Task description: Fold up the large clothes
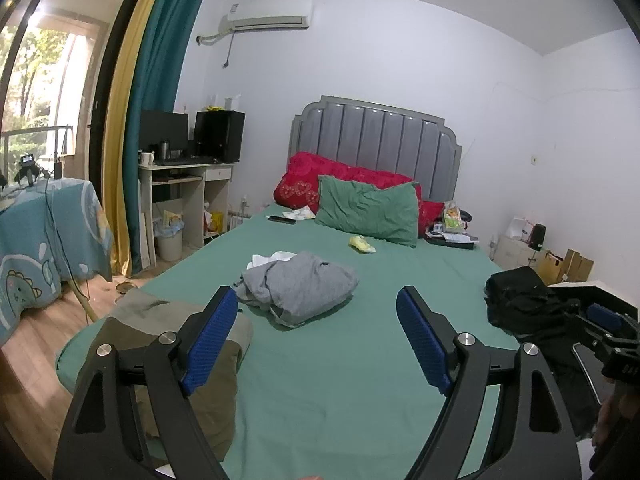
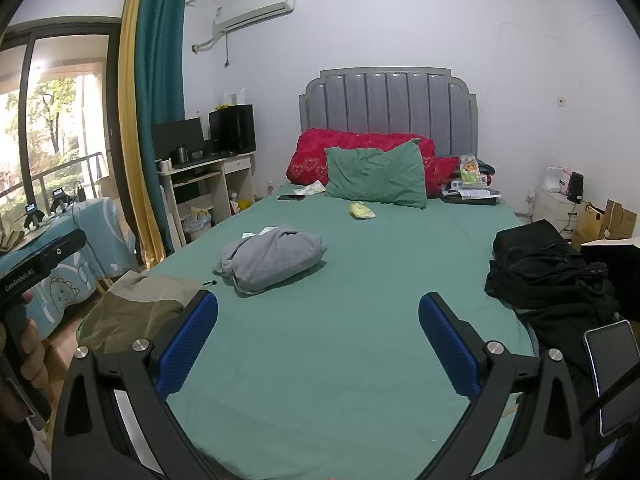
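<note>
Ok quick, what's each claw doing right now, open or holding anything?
Left claw: open, holding nothing, above the green sheet.
Right claw: open, holding nothing, also over the sheet.

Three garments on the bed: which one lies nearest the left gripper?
The olive-green garment at the bed's near left corner, right under the left gripper. The grey one lies mid-bed; the black one sits at the right edge.
</note>
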Motion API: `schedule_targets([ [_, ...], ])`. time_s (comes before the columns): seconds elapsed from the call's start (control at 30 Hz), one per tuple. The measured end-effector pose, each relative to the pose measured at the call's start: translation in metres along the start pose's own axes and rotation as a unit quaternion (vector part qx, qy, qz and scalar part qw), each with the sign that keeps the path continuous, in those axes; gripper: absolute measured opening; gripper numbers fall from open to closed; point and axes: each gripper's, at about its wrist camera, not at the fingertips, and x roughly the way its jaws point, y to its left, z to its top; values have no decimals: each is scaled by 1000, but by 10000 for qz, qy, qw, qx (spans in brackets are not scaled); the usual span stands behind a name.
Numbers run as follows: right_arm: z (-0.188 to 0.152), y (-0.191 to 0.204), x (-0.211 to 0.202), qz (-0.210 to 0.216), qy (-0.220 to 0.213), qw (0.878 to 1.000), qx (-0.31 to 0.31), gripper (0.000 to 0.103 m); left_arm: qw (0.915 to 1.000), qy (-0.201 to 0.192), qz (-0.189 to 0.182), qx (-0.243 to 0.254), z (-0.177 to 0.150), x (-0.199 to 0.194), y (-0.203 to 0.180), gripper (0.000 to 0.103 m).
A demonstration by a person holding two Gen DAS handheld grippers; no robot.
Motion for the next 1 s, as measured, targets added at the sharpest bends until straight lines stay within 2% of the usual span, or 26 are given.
schedule_targets([
  [1.0, 2, 3, -6, 8, 1, 10000, -15, 100, 10000, 32, -3, 2, -1, -3, -6, 84],
])
